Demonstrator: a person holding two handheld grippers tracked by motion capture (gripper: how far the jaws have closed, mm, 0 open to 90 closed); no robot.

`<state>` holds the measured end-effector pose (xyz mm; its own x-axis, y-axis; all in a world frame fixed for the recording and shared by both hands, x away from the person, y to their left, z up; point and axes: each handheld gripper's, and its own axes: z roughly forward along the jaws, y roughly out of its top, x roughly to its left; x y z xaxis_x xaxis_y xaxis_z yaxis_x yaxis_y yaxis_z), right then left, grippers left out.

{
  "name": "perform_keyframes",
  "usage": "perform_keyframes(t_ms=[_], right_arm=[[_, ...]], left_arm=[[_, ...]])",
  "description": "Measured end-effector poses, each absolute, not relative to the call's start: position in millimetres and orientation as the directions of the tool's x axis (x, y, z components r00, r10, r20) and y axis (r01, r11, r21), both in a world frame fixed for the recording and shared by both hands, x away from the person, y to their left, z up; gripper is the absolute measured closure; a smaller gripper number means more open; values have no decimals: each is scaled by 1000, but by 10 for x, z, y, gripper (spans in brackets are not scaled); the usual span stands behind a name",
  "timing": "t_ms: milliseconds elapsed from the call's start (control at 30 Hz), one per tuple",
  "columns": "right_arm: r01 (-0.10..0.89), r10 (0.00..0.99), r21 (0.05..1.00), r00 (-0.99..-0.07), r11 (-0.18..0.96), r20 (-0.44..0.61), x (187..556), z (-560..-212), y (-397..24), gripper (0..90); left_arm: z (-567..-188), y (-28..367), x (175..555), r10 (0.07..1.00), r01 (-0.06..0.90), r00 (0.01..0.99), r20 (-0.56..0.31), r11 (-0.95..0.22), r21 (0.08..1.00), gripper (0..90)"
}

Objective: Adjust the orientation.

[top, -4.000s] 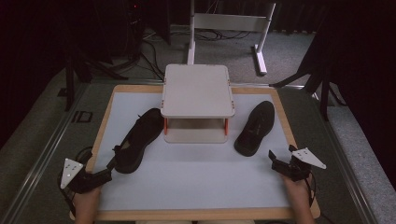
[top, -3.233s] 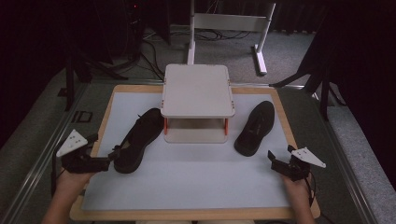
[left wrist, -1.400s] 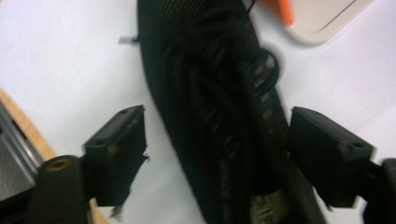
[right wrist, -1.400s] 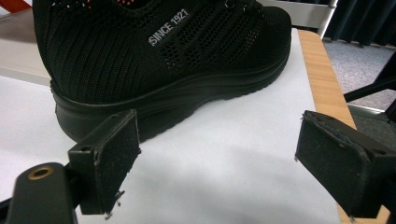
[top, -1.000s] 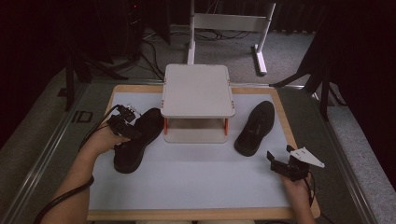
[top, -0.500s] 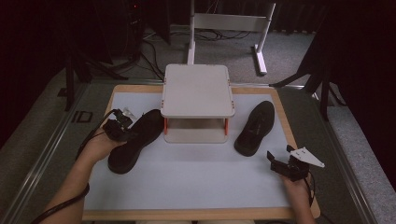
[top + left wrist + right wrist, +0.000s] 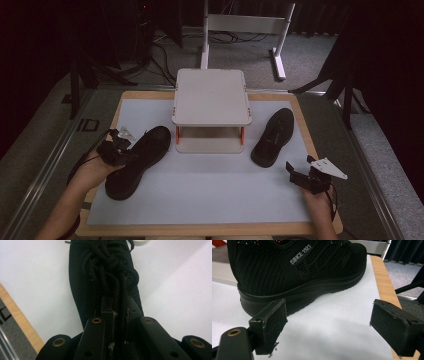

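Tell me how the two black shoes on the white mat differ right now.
The left shoe lies left of the white stand, the right shoe to its right. The left gripper is shut on the left shoe's laces; the right shoe is untouched, with the right gripper open and apart from it. Both are black knit lace-ups, toes pointing inward toward the stand.

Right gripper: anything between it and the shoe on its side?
Nothing visible. The right gripper sits with jaws open on bare white mat, and the right shoe lies just ahead, heel toward it. The shelf stand is off to the side.
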<state>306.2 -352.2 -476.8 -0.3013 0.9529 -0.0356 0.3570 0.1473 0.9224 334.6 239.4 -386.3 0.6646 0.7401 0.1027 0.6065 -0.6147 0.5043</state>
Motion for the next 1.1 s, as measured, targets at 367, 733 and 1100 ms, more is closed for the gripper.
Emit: perform_keyframes(t_ms=[367,733,1100], right_arm=[[357,953,922,-300,147,-36,3060,-4768,-3520,133],[356,952,923,-303,148,-36,3060,-4767,-3521,133],[358,952,922,-303,150,-38,3060,-4768,-3515,133]], left_arm=[[-3972,2340,3217,730,607,677,89,-623,493,823],[-3960,2389,3179,716,594,696,49,-613,521,585],[-3977,2592,3031,769,648,636,-68,-484,588,431]])
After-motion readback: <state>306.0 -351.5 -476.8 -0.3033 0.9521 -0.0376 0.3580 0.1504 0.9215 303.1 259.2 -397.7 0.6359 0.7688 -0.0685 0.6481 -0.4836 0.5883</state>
